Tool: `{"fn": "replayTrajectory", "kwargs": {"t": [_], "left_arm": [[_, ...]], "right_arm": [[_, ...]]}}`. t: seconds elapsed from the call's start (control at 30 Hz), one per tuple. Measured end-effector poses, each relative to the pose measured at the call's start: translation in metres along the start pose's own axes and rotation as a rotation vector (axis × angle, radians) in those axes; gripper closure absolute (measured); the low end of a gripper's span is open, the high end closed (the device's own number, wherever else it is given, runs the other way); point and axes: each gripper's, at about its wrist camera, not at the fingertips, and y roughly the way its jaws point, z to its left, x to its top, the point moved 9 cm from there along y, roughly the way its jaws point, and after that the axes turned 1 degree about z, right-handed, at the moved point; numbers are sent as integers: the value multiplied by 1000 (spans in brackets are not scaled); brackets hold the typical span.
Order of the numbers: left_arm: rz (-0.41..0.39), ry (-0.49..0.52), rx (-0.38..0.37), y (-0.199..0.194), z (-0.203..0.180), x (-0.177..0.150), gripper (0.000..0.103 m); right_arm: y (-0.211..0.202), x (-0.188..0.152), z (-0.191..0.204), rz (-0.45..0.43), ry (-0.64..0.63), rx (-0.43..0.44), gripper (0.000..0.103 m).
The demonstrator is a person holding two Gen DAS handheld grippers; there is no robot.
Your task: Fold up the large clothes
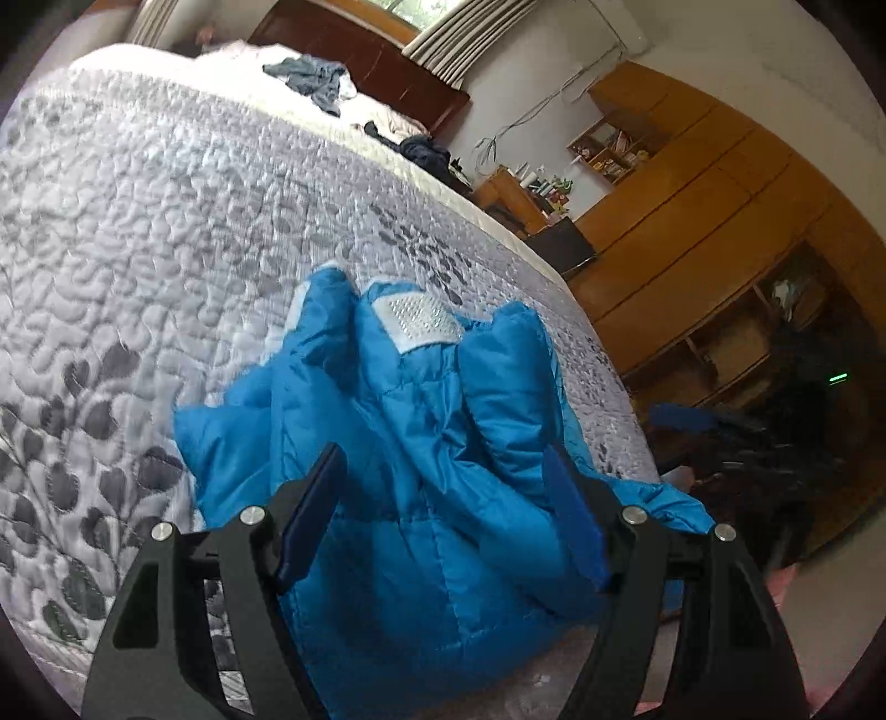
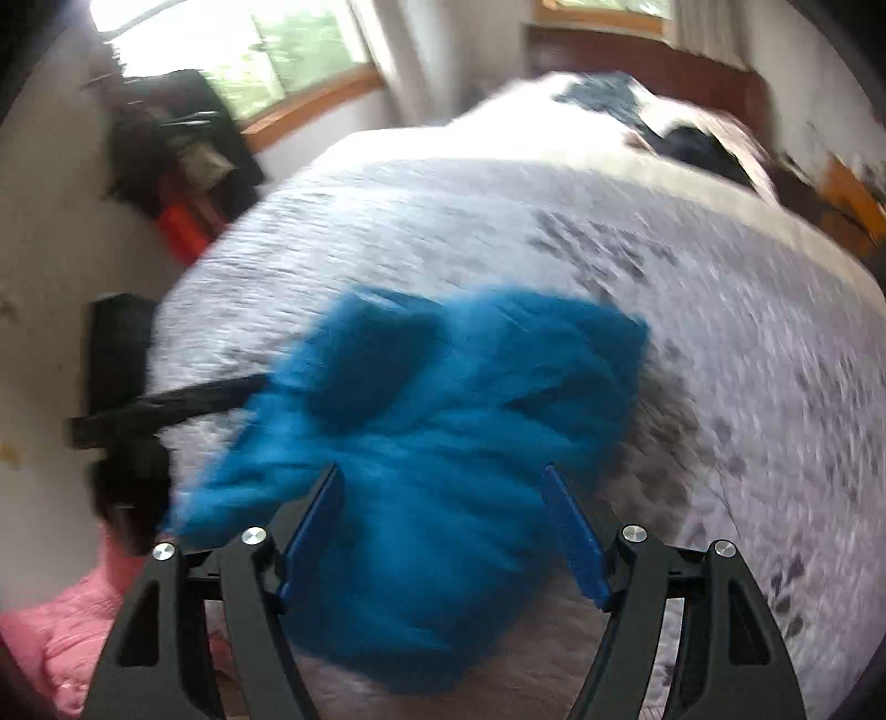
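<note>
A bright blue padded jacket [image 1: 398, 443] lies crumpled near the bed's near edge, with a silver reflective patch [image 1: 418, 321] on top. My left gripper [image 1: 443, 459] hovers just above it, open, nothing between its blue pads. In the right wrist view the same jacket [image 2: 443, 399] is blurred by motion; my right gripper [image 2: 443, 482] is open above its near part. The other gripper shows as a black bar [image 2: 183, 399] at the jacket's left side.
A grey quilted bedspread [image 1: 166, 221] with leaf print covers the bed. More clothes [image 1: 310, 77] lie by the dark headboard. Wooden cabinets [image 1: 692, 210] stand to the right. A pink garment [image 2: 72, 620] sits at the bed's near left; a window [image 2: 249, 50] is beyond.
</note>
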Motion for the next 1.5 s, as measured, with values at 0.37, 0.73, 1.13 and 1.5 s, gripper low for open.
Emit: {"fn": "replayTrajectory", "kwargs": {"t": [0.37, 0.73, 1.13, 1.5], "left_arm": [[89, 4, -32, 38, -9, 2, 30], [186, 64, 56, 83, -17, 20, 27], [116, 148, 111, 87, -45, 30, 82], [-62, 287, -124, 5, -107, 47, 87]], "right_arm": [[59, -20, 25, 44, -45, 26, 21], [74, -25, 33, -7, -61, 16, 20], [24, -40, -3, -137, 44, 106, 21], [-5, -32, -31, -227, 137, 130, 21]]}}
